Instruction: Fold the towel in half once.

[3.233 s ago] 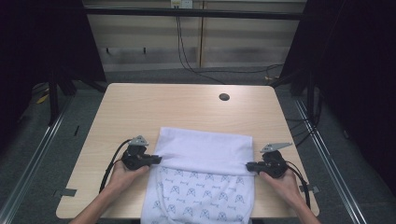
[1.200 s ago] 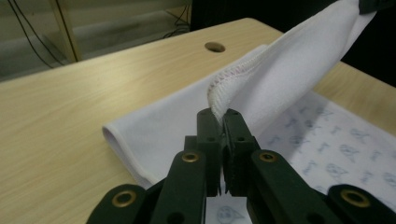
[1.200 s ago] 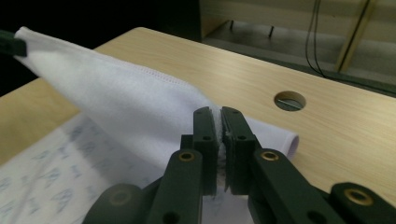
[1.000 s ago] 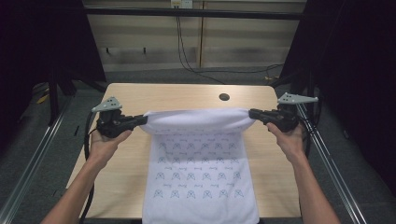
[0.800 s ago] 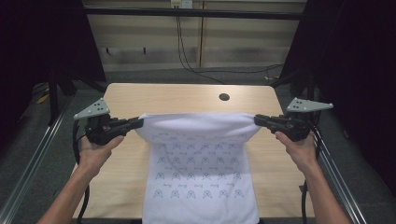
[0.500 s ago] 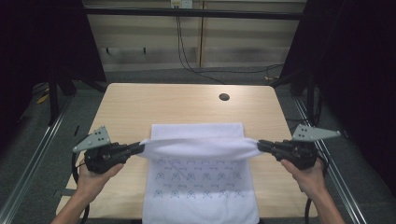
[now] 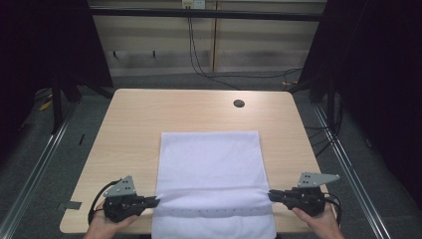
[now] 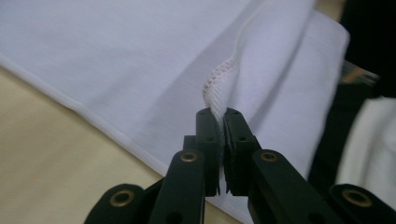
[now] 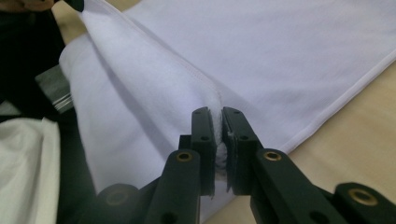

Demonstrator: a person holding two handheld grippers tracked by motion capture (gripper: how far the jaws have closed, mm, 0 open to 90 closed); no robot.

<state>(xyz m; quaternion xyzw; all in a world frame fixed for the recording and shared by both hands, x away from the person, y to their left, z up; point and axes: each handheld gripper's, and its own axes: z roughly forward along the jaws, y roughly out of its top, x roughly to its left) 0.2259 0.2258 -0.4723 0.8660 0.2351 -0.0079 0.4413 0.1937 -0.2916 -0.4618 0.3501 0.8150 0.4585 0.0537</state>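
One white cloth [image 7: 209,164], long axis toward the table's [image 7: 134,114] far edge

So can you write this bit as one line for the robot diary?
left gripper: shut on white cloth | right gripper: shut on white cloth | cloth: folded, on table

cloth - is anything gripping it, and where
Yes. The left tongs pinch the white cloth at its stitched left edge; the right tongs pinch its right edge. Both hold the folded-over layer near the table's front.
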